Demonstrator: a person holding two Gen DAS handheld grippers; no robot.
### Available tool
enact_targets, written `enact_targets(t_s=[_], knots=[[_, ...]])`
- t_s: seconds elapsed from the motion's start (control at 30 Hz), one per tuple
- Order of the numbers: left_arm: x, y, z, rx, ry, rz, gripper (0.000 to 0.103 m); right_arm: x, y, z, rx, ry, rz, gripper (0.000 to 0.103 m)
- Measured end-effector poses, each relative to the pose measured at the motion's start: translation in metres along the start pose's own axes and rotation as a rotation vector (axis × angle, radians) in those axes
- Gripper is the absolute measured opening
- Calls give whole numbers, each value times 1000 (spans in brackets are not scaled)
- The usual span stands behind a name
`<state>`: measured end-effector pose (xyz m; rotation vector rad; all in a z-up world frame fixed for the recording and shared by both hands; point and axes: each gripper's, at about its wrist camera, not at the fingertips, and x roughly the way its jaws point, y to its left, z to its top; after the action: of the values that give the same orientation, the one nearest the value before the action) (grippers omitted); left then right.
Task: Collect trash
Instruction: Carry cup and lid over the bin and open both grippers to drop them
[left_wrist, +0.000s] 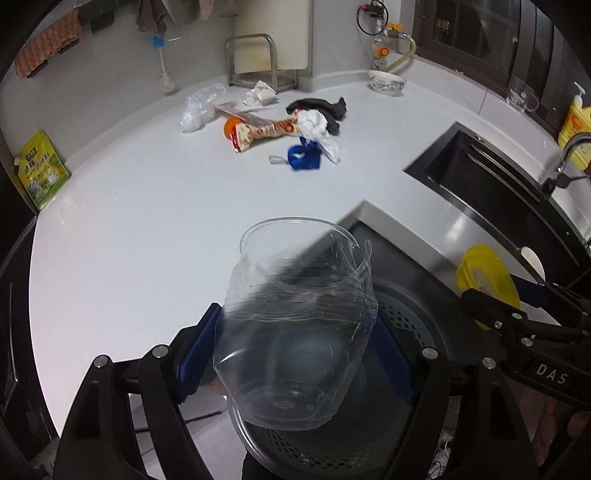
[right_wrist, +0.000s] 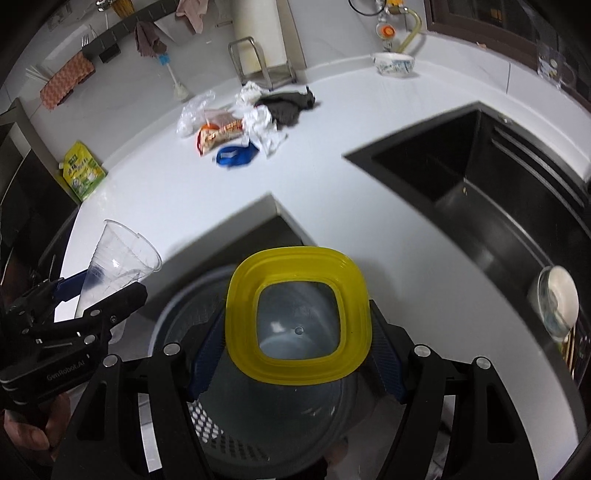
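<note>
Left wrist view: left gripper (left_wrist: 295, 354) clamped on a clear plastic cup (left_wrist: 295, 314), blue pads (left_wrist: 201, 354) pressing its crumpled sides, mouth pointing away toward the white counter (left_wrist: 147, 206). Held above a grey perforated bin (left_wrist: 402, 325) standing below the counter's edge. Farther back on the counter, a cluster of trash: snack wrapper (left_wrist: 264, 133), crumpled white paper (left_wrist: 314, 125), blue scrap (left_wrist: 304, 158), dark cloth (left_wrist: 325, 107), clear plastic bag (left_wrist: 197, 109). Black sink (left_wrist: 476, 177) to the right. At the right edge, right gripper seen from the side, carrying a yellow lid (left_wrist: 484, 280).

Right wrist view: right gripper (right_wrist: 297, 347) closed on the yellow lid (right_wrist: 243, 306), a square frame with a clear middle, gripped at its two sides and hanging over the grey bin (right_wrist: 192, 317). At the left, left gripper (right_wrist: 107, 291) with the clear cup (right_wrist: 118, 258), near the counter's edge (right_wrist: 332, 192). Same trash cluster at the back: wrapper (right_wrist: 221, 134), white paper (right_wrist: 264, 125), blue scrap (right_wrist: 236, 155). Sink (right_wrist: 461, 177) on the right.
</note>
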<state>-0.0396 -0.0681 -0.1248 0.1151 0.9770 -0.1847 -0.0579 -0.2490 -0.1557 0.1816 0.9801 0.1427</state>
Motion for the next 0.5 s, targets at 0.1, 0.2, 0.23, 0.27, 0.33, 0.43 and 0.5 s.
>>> enact_targets(t_s=[0.1,0.2,0.23,0.27,0.33,0.43,0.5], knots=[[2,-6,-12,4,12,4,77,3,-1,-13,-4,18,8,69],[8,-10,-23,-1,31,6,77,10,-2,-24,-7,36,19,69],[12,-10,-27,-2,40,8,77,13,-2,-28,-10,43,20,69],[14,-11,-30,-3,48,10,77,16,-2,-32,-12,51,21,69],[21,-11,-36,-5,66,12,77,23,-4,-40,-8,70,28,69],[31,-11,-45,-11,93,16,77,33,-4,-48,-7,95,28,69],[37,-11,-50,-15,110,18,77,41,-5,-54,-7,112,28,69]])
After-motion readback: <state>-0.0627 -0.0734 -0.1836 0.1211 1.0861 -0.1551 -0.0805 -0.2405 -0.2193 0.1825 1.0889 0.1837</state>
